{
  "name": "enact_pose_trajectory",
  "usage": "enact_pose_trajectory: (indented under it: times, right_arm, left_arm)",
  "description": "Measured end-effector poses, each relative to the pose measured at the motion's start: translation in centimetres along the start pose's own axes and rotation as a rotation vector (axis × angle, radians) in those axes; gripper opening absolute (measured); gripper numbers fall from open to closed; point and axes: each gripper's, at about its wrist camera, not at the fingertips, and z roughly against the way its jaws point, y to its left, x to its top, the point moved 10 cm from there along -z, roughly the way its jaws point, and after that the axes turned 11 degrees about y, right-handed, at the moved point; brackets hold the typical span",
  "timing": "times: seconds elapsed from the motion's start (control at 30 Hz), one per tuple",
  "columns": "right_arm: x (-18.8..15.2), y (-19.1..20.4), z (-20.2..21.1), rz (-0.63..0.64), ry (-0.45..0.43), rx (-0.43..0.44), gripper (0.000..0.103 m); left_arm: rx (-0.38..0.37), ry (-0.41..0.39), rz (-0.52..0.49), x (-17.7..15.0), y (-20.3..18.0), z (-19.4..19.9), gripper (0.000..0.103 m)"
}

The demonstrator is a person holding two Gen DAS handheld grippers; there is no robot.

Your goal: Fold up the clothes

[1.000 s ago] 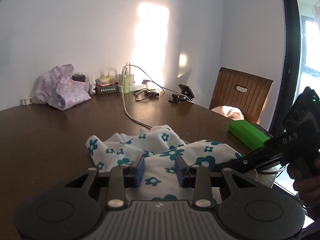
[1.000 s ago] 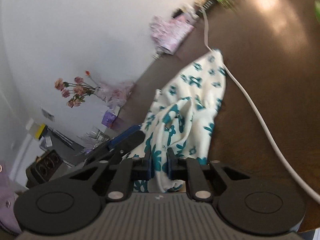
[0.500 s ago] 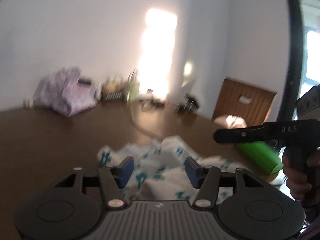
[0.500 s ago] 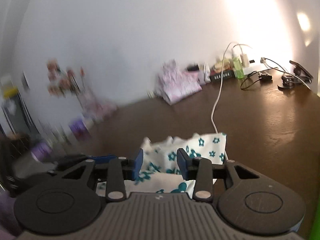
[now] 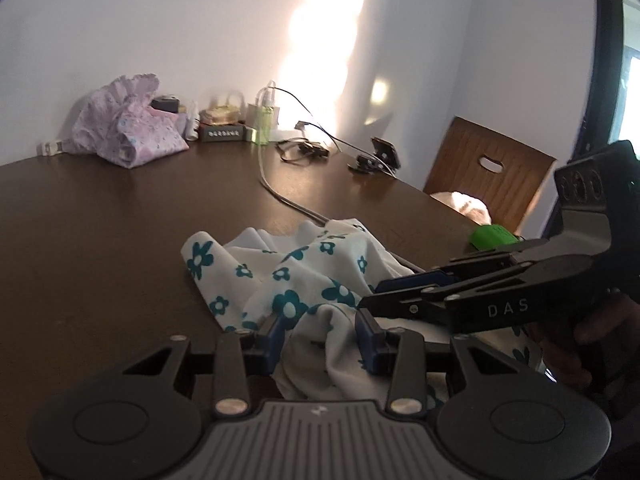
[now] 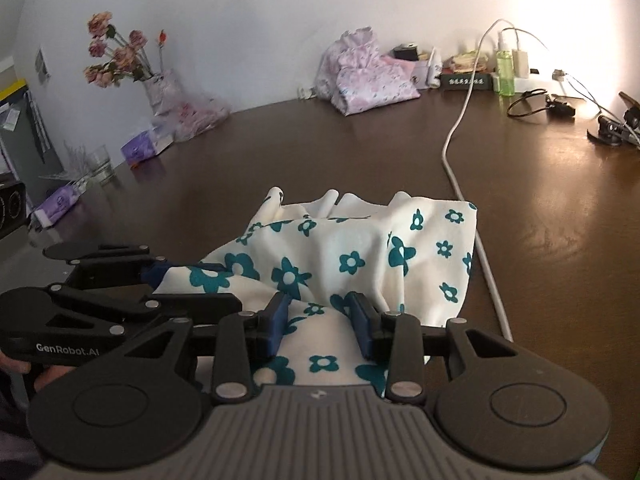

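A white garment with teal flowers lies crumpled on the near part of the dark wooden table. The left gripper, marked "GenRobot.AI", and the right gripper, marked "DAS", have just spread, fabric loose between their pads. The far box's label seems unreadable.

Left gripper jaws parted, pointing downward; right gripper jaws parted after widening, just beside it
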Motion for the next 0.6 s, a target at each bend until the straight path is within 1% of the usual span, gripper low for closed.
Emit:
enact_pose_trajectory:
  times: [0.07,0.1,0.23,0.27,0.3,0.33,0.37,0.43,0.47,0.53,0.6]
  right_arm:
    - [-0.8,0.3,0.6,0.011,0.006,0.006,0.035]
    - [-1.1,0.6,0.8,0.017,0.011,0.011,0.035]
    - [-2.0,1.2,1.4,0.030,0.019,0.024,0.034]
    - [-2.1,1.2,1.5,0.031,0.017,0.029,0.034]
    - [-2.0,1.1,1.5,0.028,0.015,0.037,0.034]
    - [-2.0,1.0,1.5,0.026,0.014,0.046,0.034]
    - [-2.0,0.9,1.5,0.025,0.013,0.055,0.034]
    - [-2.0,0.9,1.5,0.028,0.015,0.063,0.034]
    - [-2.0,0.9,1.5,0.030,0.017,0.064,0.034]
    - [-2.0,0.9,1.5,0.035,0.020,0.066,0.034]
    - [-2.0,1.0,1.5,0.040,0.023,0.069,0.034]
  left_arm:
    - [-0.016,0.003,-0.008,-0.6,-0.4,0.6,0.038]
    - [-0.024,0.001,-0.013,-0.8,-0.5,0.9,0.040]
    - [-0.043,-0.074,-0.086,0.0,-0.9,4.1,0.044]
    - [-0.052,-0.096,-0.143,0.2,-1.6,5.2,0.050]
    - [-0.074,-0.107,-0.228,0.2,-2.6,6.2,0.069]
    - [-0.105,-0.100,-0.324,-0.1,-3.9,7.0,0.078]
    - [-0.137,-0.084,-0.427,-0.7,-5.3,7.6,0.091]
    - [-0.159,-0.066,-0.624,-2.5,-7.9,7.9,0.092]
    - [-0.138,-0.049,-0.711,-3.5,-8.8,7.4,0.092]
    - [-0.069,-0.002,-0.826,-5.2,-9.3,5.6,0.092]
    - [0.016,0.041,-0.912,-6.4,-8.9,3.6,0.092]
